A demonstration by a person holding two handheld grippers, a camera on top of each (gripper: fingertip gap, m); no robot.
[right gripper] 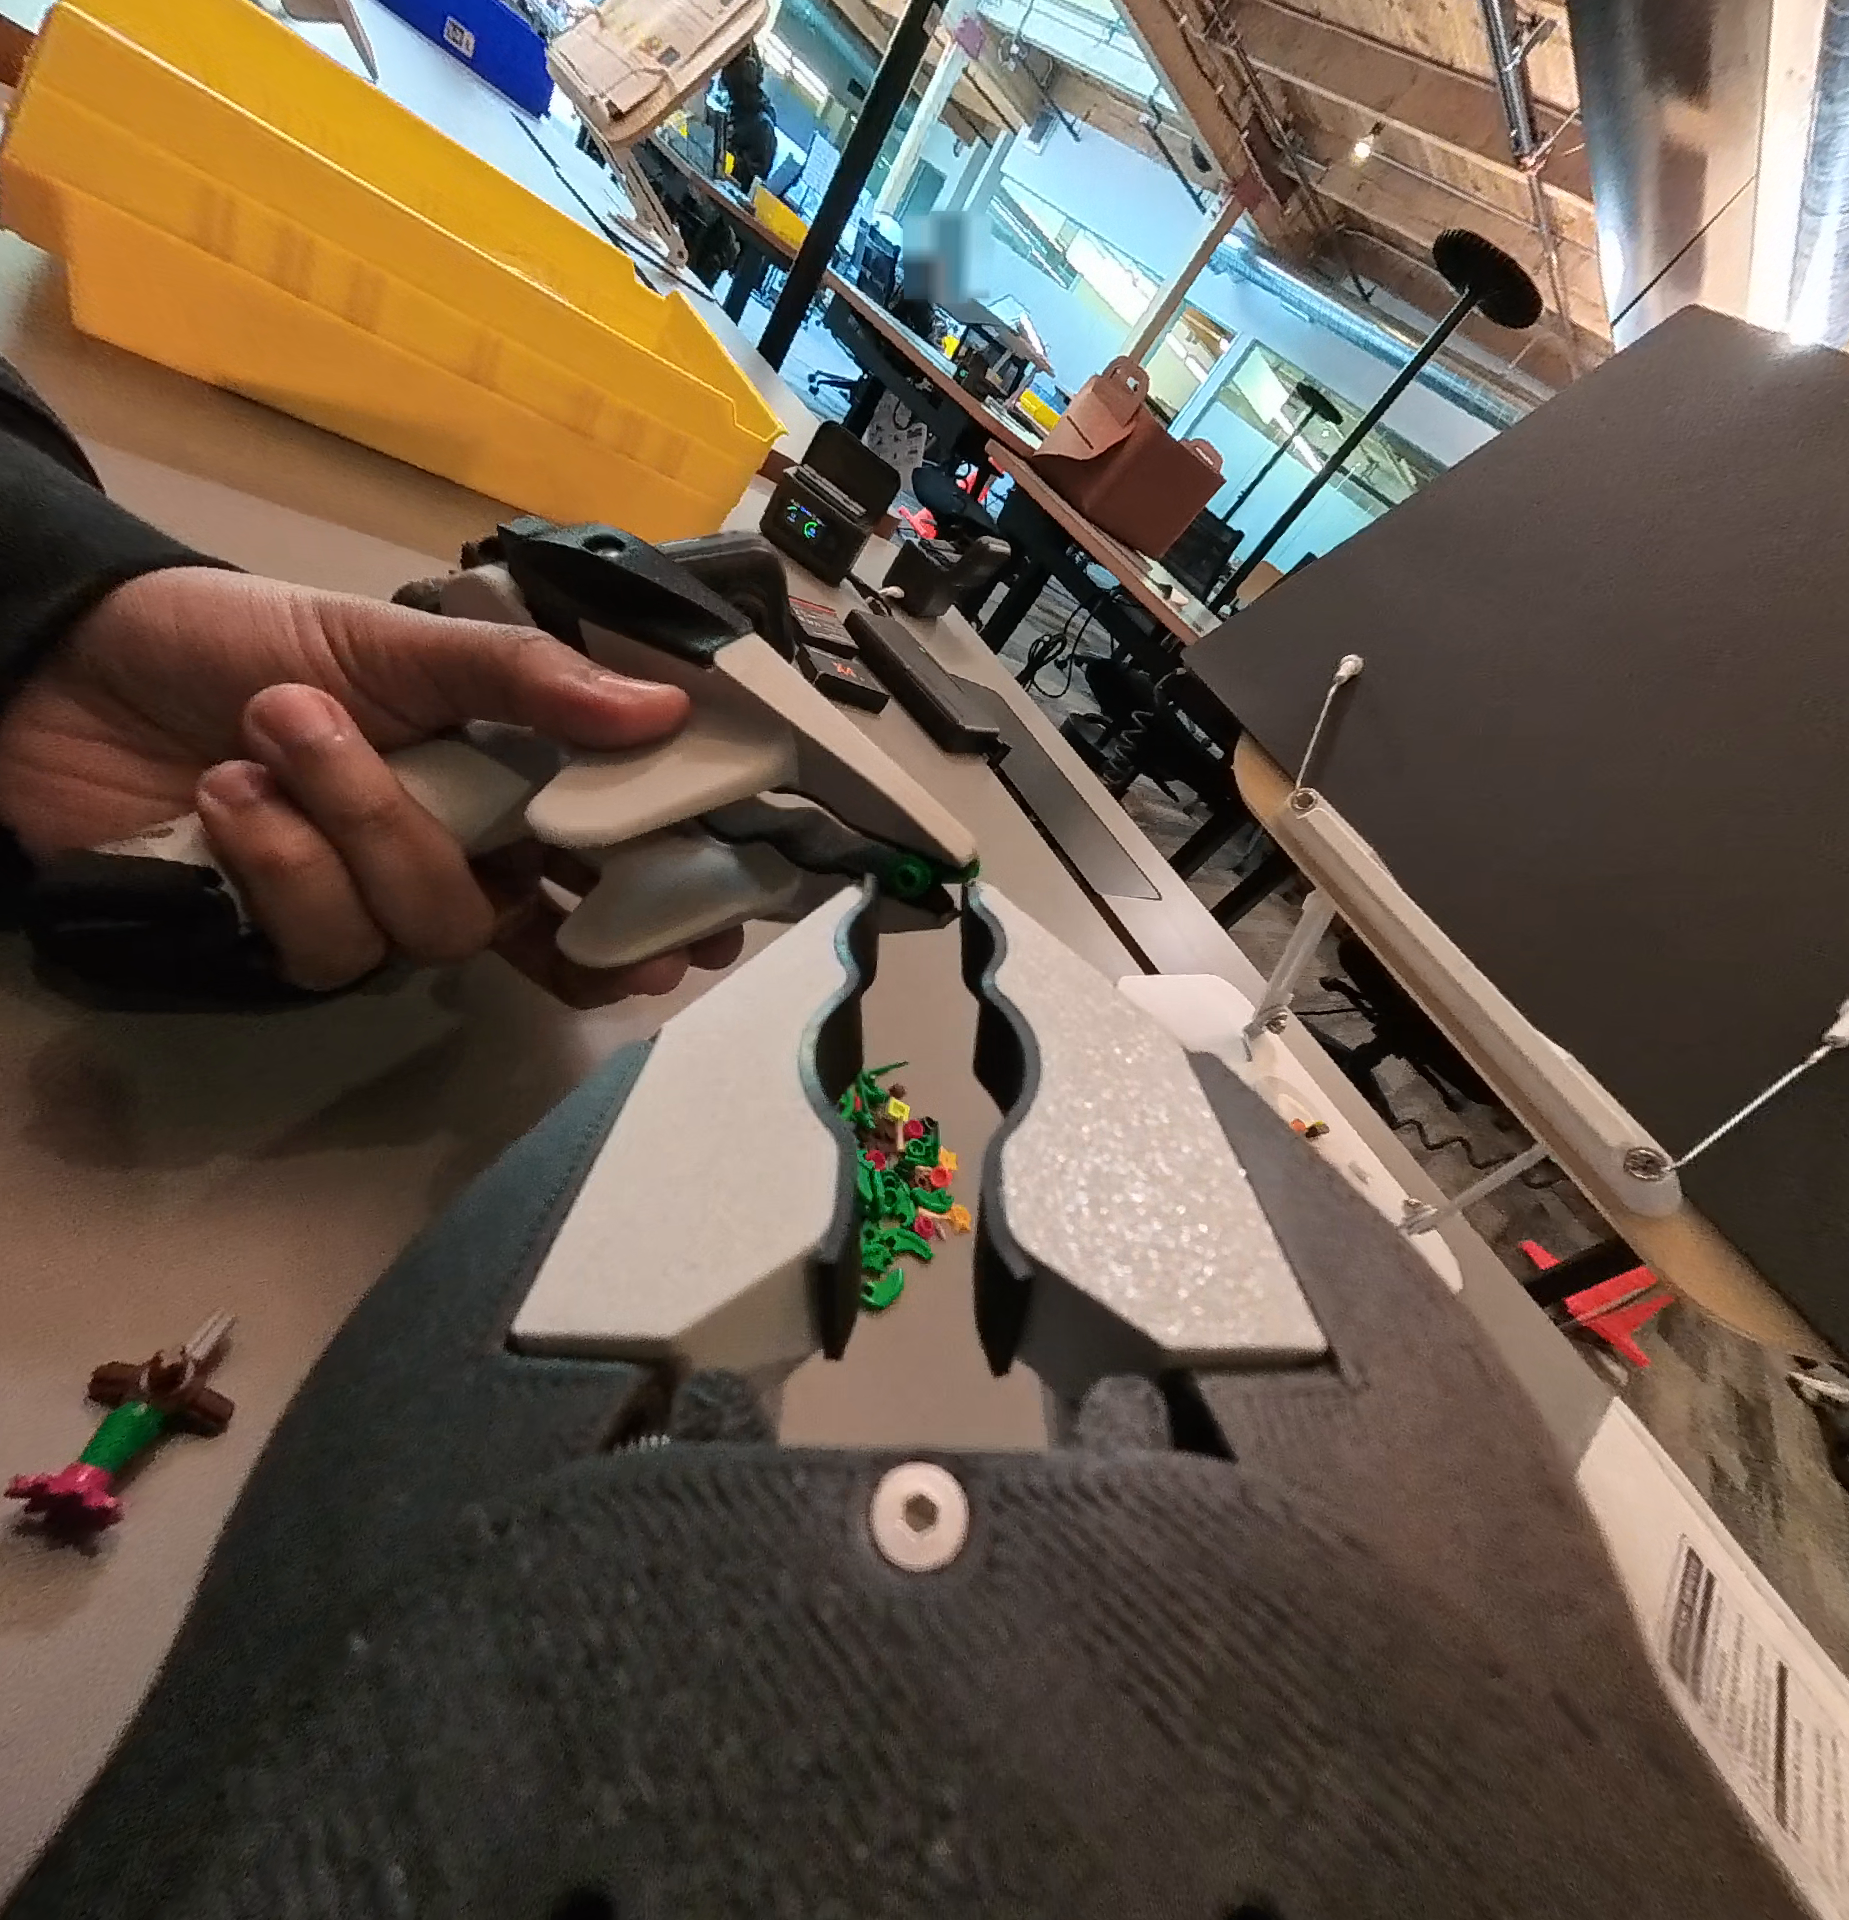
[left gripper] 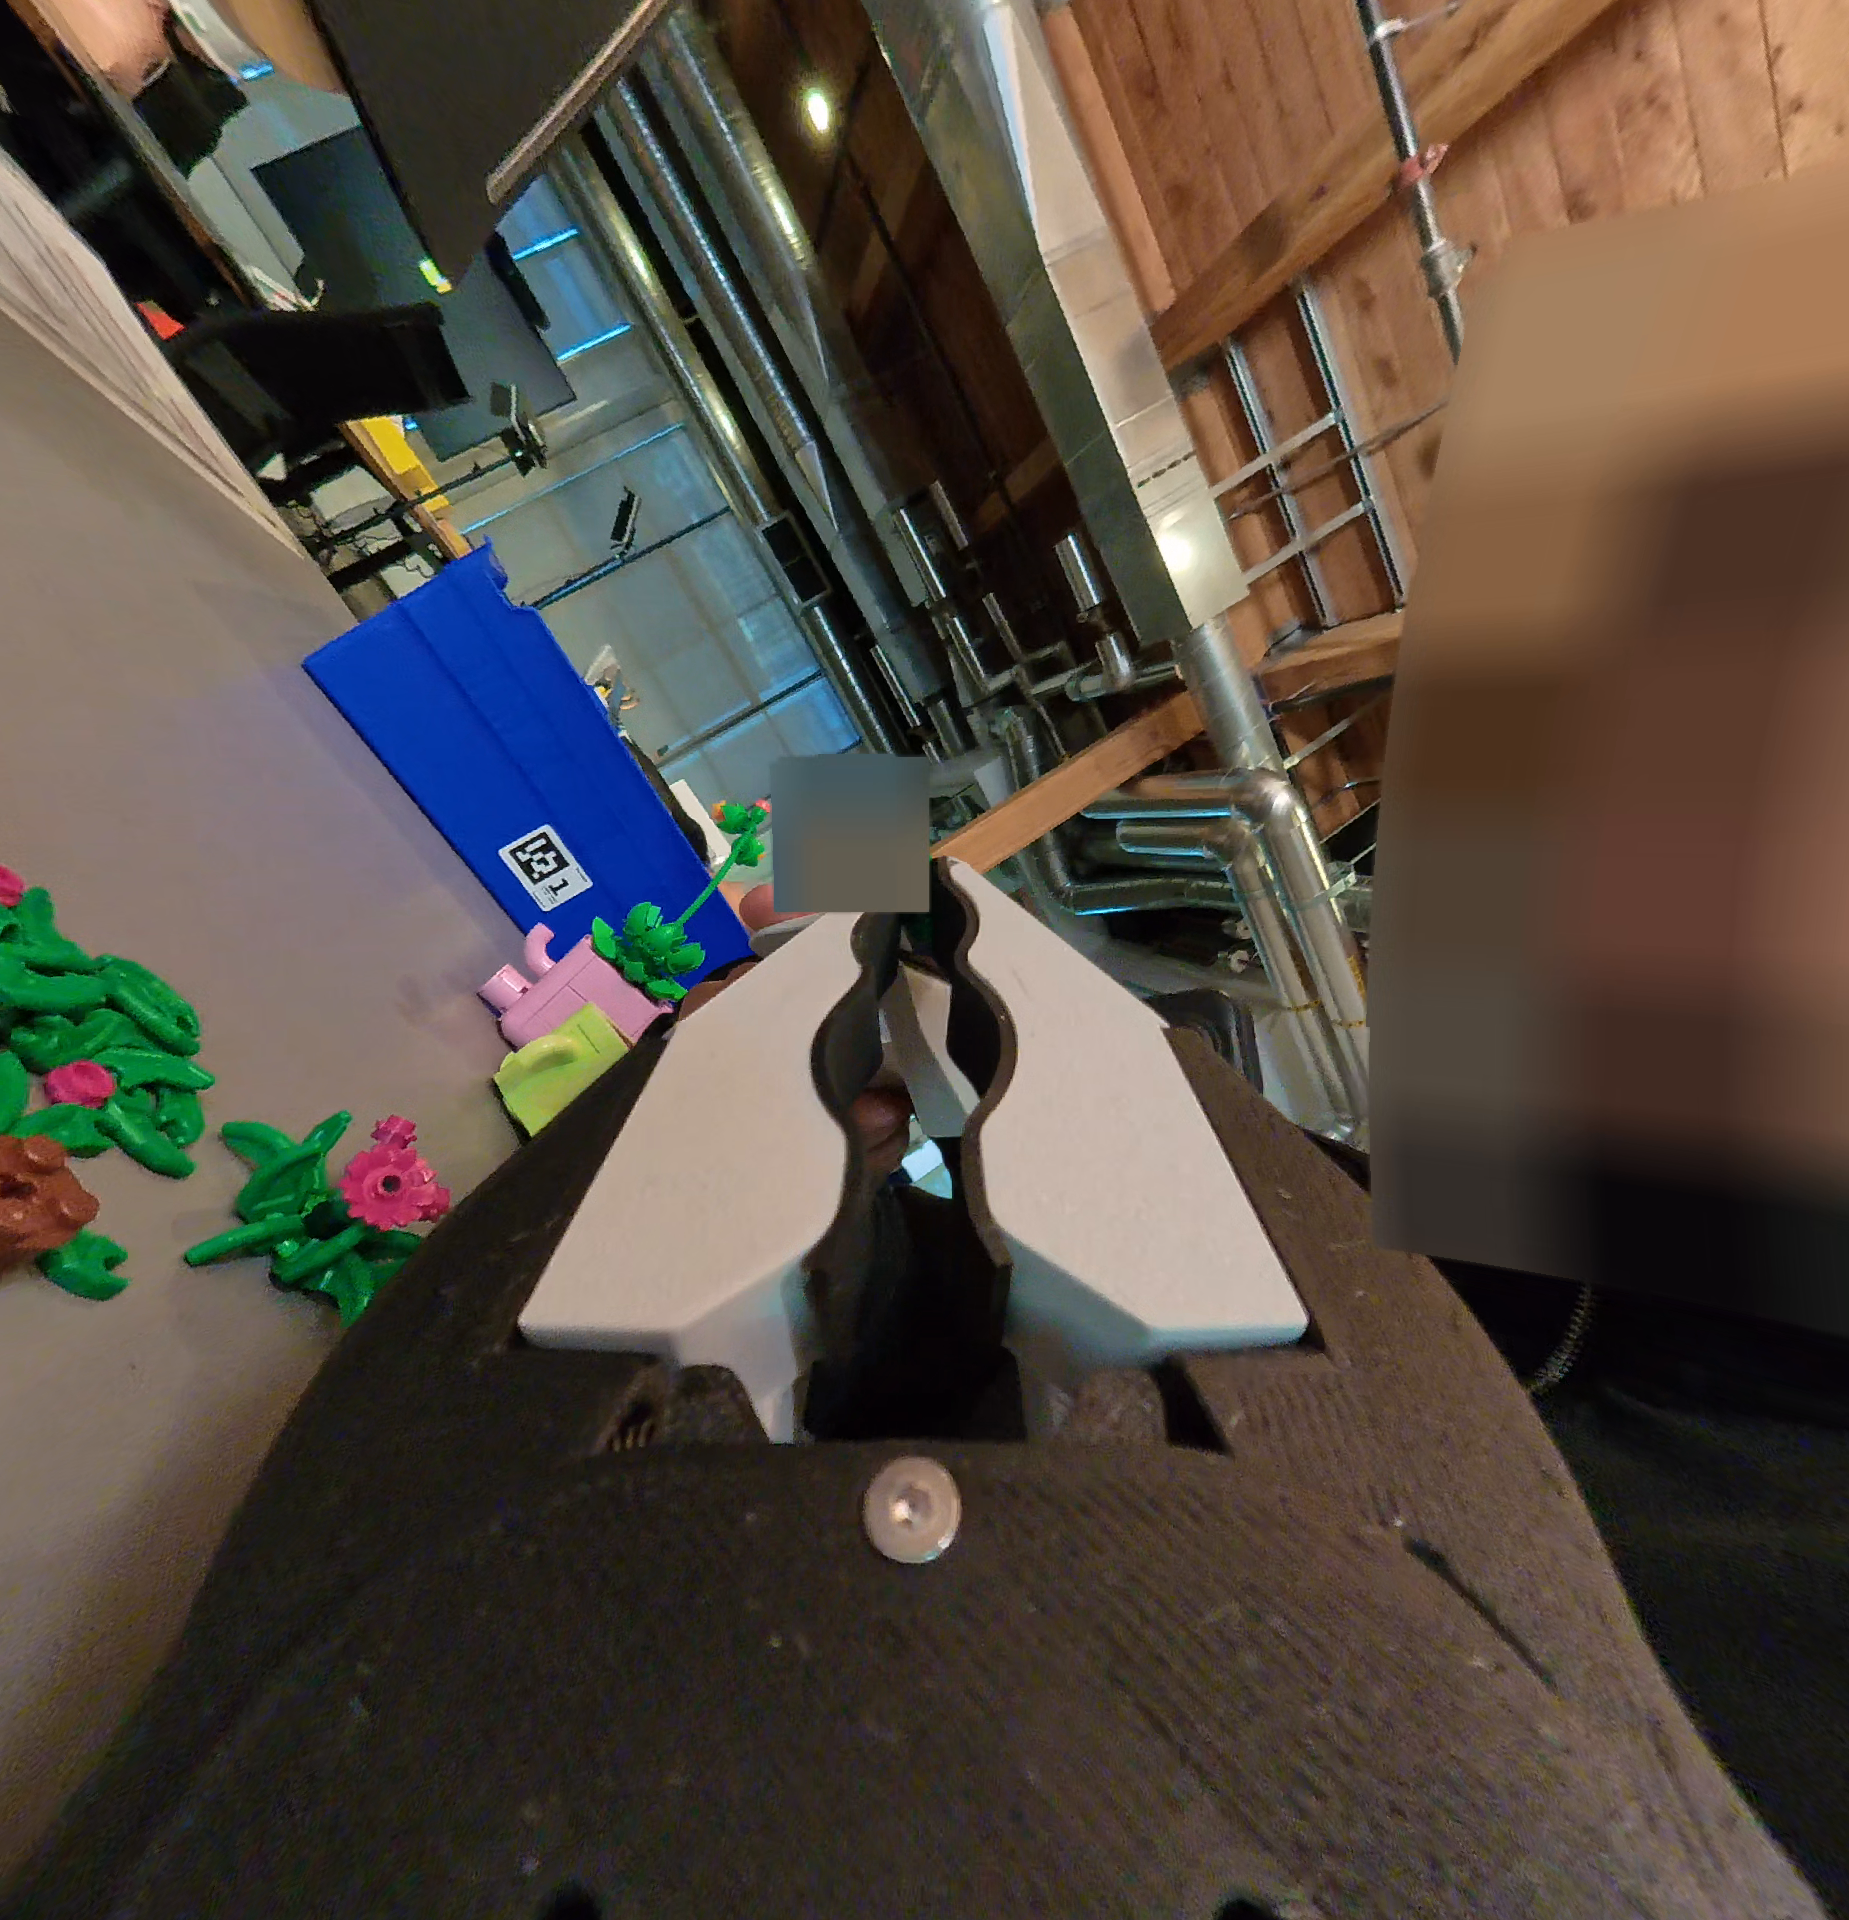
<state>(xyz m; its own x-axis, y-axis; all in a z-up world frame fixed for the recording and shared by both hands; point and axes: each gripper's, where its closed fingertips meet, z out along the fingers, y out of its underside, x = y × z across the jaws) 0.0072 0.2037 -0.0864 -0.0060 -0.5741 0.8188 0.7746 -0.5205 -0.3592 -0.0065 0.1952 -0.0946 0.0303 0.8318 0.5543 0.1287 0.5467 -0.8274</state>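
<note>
Nearest the lens in both views is each tool's dark body with its pale fingers.

In the left wrist view, from the left, a heap of green leaves and pink flowers (left gripper: 58,1018) lies on the grey bench (left gripper: 172,727). Next come a loose flower sprig (left gripper: 328,1195), a pink and lime block (left gripper: 577,997) sprouting a green stem, and a blue bin (left gripper: 504,727). The left gripper (left gripper: 907,909) is lifted and tilted, its fingers almost together, but a blurred patch hides the tips.

The right wrist view settles that. At far left lies a small brown and magenta stem (right gripper: 120,1444). A hand (right gripper: 307,748) squeezes the left gripper (right gripper: 930,868), which pinches a green piece (right gripper: 907,876) above the bench (right gripper: 224,1091). The right gripper (right gripper: 917,899) has its fingers partly spread, tips on either side of that piece. I cannot tell whether they press on it. A pile of small parts (right gripper: 899,1184) shows through the gap, and a yellow bin (right gripper: 359,260) sits behind.

The green piece looks like hard, light, smooth plastic. It would likely slip or twist if pinched off-centre, so its round stud seems the safest hold.
</note>
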